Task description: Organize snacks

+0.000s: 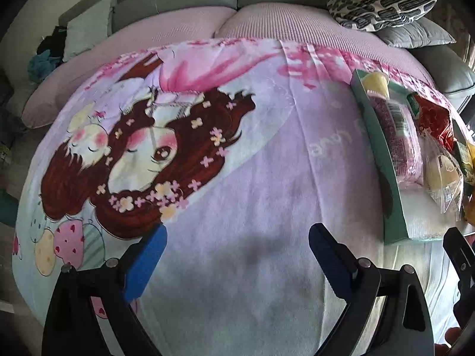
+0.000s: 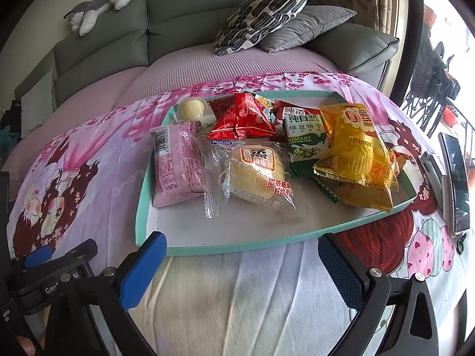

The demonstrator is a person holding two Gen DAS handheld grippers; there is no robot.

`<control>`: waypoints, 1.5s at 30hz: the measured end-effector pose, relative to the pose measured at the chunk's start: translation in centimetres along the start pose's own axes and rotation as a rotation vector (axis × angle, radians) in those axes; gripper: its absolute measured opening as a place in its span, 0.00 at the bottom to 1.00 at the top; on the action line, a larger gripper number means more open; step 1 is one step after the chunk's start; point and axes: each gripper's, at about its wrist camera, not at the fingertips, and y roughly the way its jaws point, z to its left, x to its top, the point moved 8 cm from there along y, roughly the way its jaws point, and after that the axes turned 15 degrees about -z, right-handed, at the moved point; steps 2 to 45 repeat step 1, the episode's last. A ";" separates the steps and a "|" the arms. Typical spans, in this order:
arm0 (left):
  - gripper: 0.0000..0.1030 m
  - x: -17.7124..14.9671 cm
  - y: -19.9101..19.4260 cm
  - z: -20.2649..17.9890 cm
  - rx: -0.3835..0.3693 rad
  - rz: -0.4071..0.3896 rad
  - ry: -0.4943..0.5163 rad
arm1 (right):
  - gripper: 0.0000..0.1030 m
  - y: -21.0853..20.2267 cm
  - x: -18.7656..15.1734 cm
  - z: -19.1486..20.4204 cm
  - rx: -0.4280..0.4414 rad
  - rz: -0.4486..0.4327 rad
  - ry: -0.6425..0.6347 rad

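Observation:
A teal-rimmed tray (image 2: 154,246) lies on a cartoon-print blanket and holds several snacks: a pink packet (image 2: 178,163), a clear-wrapped steamed cake (image 2: 255,175), a red packet (image 2: 243,118), a green biscuit pack (image 2: 305,142), a yellow cake bag (image 2: 356,154) and a small jelly cup (image 2: 193,108). My right gripper (image 2: 240,255) is open and empty, just in front of the tray's near rim. My left gripper (image 1: 237,246) is open and empty over bare blanket, left of the tray (image 1: 394,207). The pink packet (image 1: 400,136) shows at its right edge.
A phone on a stand (image 2: 457,178) sits right of the tray. A grey sofa (image 2: 178,14) with a patterned cushion (image 2: 264,12) and a grey cushion (image 2: 305,26) stands behind. A plush toy (image 2: 98,3) lies on the sofa back.

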 end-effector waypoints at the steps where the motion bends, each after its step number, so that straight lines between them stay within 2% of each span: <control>1: 0.94 0.1 0.0 -0.1 -0.007 -0.003 -0.001 | 1.00 0.0 0.0 0.0 0.000 -0.001 0.001; 45: 0.94 0.1 0.0 -0.1 -0.007 -0.003 -0.001 | 1.00 0.0 0.0 0.0 0.000 -0.001 0.001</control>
